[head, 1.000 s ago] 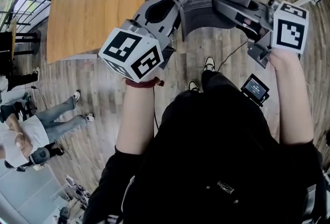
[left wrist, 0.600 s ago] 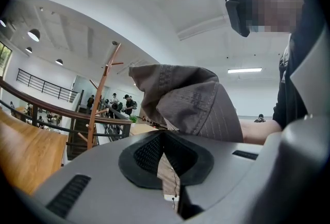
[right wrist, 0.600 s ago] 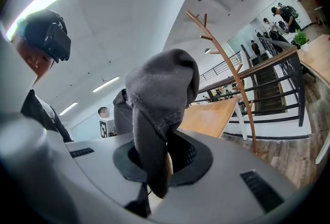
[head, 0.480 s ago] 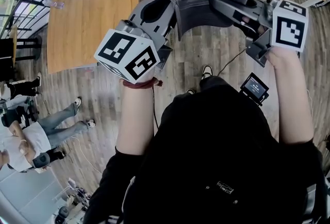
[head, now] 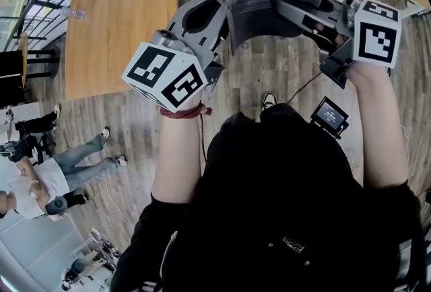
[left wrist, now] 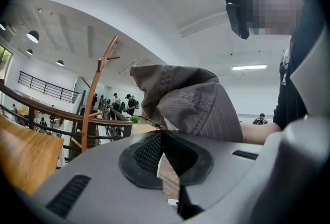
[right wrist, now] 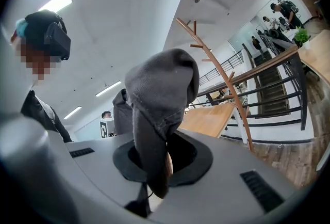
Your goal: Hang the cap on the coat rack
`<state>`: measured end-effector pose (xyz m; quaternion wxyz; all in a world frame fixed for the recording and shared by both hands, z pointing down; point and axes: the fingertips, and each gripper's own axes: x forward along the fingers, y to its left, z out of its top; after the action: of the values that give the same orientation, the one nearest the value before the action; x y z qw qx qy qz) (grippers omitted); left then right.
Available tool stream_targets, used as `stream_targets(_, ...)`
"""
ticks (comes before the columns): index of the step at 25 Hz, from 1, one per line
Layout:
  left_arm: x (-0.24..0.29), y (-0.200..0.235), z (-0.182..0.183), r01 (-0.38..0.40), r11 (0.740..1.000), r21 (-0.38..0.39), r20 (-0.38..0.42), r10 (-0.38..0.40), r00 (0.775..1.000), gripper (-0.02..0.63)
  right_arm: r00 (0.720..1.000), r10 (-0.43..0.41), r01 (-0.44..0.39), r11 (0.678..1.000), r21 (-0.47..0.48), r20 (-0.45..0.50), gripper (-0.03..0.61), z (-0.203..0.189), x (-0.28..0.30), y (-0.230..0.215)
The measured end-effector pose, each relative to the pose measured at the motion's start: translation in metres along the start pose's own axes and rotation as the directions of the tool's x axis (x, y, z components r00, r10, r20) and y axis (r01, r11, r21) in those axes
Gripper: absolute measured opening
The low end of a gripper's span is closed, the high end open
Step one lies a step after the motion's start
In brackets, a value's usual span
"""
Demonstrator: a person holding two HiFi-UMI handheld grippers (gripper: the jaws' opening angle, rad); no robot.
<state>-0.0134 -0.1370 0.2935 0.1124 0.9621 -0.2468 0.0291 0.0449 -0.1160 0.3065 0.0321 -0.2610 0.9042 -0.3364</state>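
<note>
Both grippers hold the cap (head: 266, 8) up in the air between them, high over the plank floor (head: 269, 72) and well apart from the coat rack (left wrist: 94, 91). It is not yet hung. The left gripper (left wrist: 164, 138) has its jaws together on a fold of the cap's edge. The right gripper (right wrist: 157, 158) is clamped on the opposite side, with cloth draped down between its black ribbed pads. Holding it from two sides probably keeps the soft crown spread open, so it can drop over a peg. The cap is grey woven cloth with fine stripes, stitched seams and pale lettering, and it is limp enough to sag. The rack is a slim, slightly bent wooden pole with short pegs angled upward — a small target. A smooth wooden desk (head: 121, 15) stands to the left.
</note>
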Motion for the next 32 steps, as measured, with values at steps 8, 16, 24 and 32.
stream_targets(8,0.001,-0.001,-0.002,-0.015,1.0,-0.003,-0.014,0.015,1.0,0.006,1.0,0.015,-0.015,1.0,0.024,0.0,0.043,-0.004,-0.001,-0.003)
stream_targets(16,0.004,0.001,0.001,0.018,1.0,-0.004,-0.016,-0.018,1.0,0.006,1.0,-0.008,0.008,1.0,0.017,0.019,0.043,-0.001,-0.001,-0.003)
stream_targets(24,0.011,0.004,0.004,0.075,0.997,0.017,-0.01,-0.075,0.997,0.006,0.998,-0.045,0.045,0.999,0.006,0.041,0.043,0.001,-0.002,-0.004)
stream_targets(32,0.016,0.007,-0.002,0.116,0.993,0.025,-0.007,-0.116,0.993,0.006,0.995,-0.08,0.08,0.997,-0.004,0.052,0.043,-0.003,-0.002,-0.01)
